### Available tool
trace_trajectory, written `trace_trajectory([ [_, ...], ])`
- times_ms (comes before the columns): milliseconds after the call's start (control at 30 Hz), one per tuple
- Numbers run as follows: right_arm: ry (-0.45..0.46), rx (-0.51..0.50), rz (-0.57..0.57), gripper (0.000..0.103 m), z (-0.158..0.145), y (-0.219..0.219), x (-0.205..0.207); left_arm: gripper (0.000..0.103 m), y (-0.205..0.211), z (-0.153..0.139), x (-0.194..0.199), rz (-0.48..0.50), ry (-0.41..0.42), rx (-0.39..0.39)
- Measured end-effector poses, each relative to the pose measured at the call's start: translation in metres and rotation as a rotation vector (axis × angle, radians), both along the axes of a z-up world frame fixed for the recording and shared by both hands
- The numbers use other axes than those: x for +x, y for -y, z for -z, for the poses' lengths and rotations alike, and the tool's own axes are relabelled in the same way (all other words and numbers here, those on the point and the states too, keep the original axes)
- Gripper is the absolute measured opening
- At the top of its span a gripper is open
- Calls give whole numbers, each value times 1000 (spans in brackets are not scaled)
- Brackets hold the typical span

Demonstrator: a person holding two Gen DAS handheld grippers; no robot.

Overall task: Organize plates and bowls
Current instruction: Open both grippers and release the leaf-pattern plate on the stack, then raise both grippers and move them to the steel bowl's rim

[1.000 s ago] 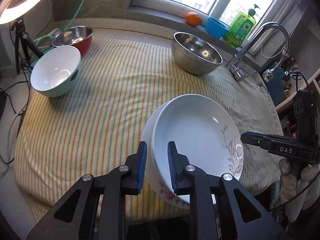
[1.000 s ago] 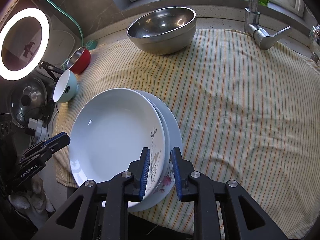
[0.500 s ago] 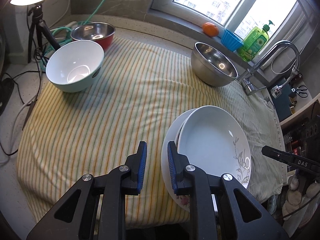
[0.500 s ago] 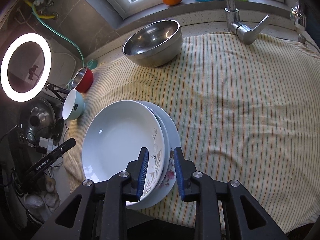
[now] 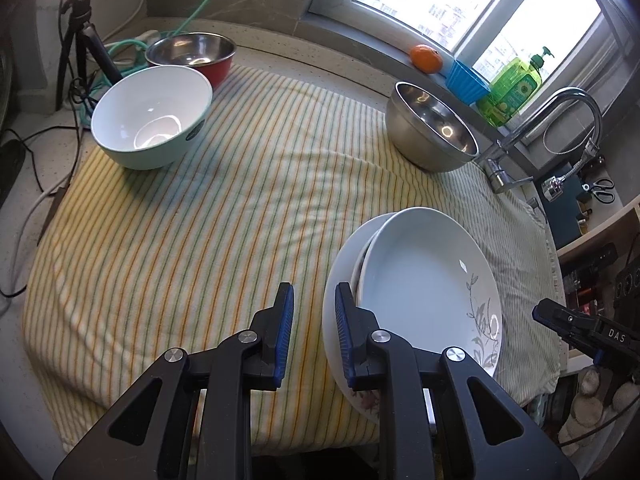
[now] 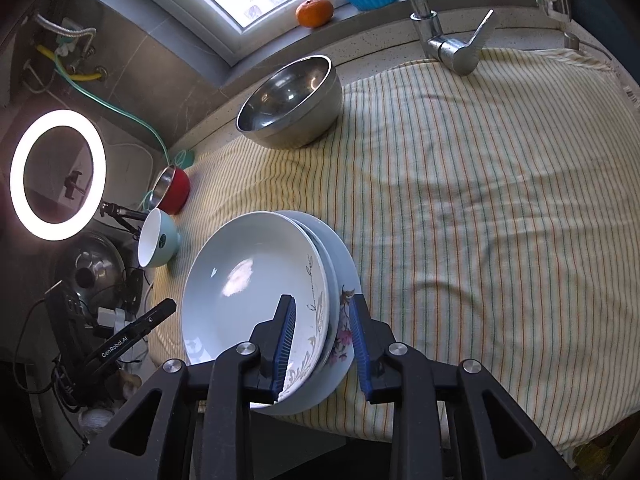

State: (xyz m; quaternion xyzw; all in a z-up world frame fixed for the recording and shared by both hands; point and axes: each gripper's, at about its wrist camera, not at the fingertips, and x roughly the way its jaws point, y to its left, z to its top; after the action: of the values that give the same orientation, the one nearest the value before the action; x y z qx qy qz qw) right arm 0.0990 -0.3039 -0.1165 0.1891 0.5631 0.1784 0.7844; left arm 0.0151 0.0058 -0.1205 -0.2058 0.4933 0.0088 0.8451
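A stack of plates lies on the striped cloth (image 5: 200, 240) near its front edge. On top is a white deep plate with a grey leaf print (image 5: 428, 280) (image 6: 248, 280). Under it lies a plate with pink flowers (image 5: 334, 280) (image 6: 344, 276). My right gripper (image 6: 320, 340) straddles the stack's near rim and its jaws are opening; the pads stand off the rims. My left gripper (image 5: 314, 336) hangs just left of the stack, its jaws a narrow gap apart with only cloth showing between them. A white bowl with a mint outside (image 5: 152, 116), a red bowl (image 5: 192, 52) and a steel bowl (image 5: 432, 132) stand further back.
A faucet (image 5: 560, 120) rises at the cloth's far right corner. On the window sill sit an orange (image 5: 426, 58), a blue cup (image 5: 466, 80) and a green soap bottle (image 5: 512, 92). A ring light (image 6: 58, 174) on a tripod and cables stand off the left side.
The left gripper drew back and left, so the plate rim left its jaws and now lies beside its right finger. The right gripper's jaws widened around the stack's rim.
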Motion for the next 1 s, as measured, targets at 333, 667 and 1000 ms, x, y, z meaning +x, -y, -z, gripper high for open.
trace_trajectory([
  [333,105,-88,-25,36,-27,-16,-10,25,-13,-12,-15,-23,19,-12],
  [667,169,-100,-10,50,-43,-17,-3,30,-27,-29,-21,-60,45,-19],
  [1000,222,-94,-40,51,-58,-6,34,30,-27,-49,0,-111,79,-36],
])
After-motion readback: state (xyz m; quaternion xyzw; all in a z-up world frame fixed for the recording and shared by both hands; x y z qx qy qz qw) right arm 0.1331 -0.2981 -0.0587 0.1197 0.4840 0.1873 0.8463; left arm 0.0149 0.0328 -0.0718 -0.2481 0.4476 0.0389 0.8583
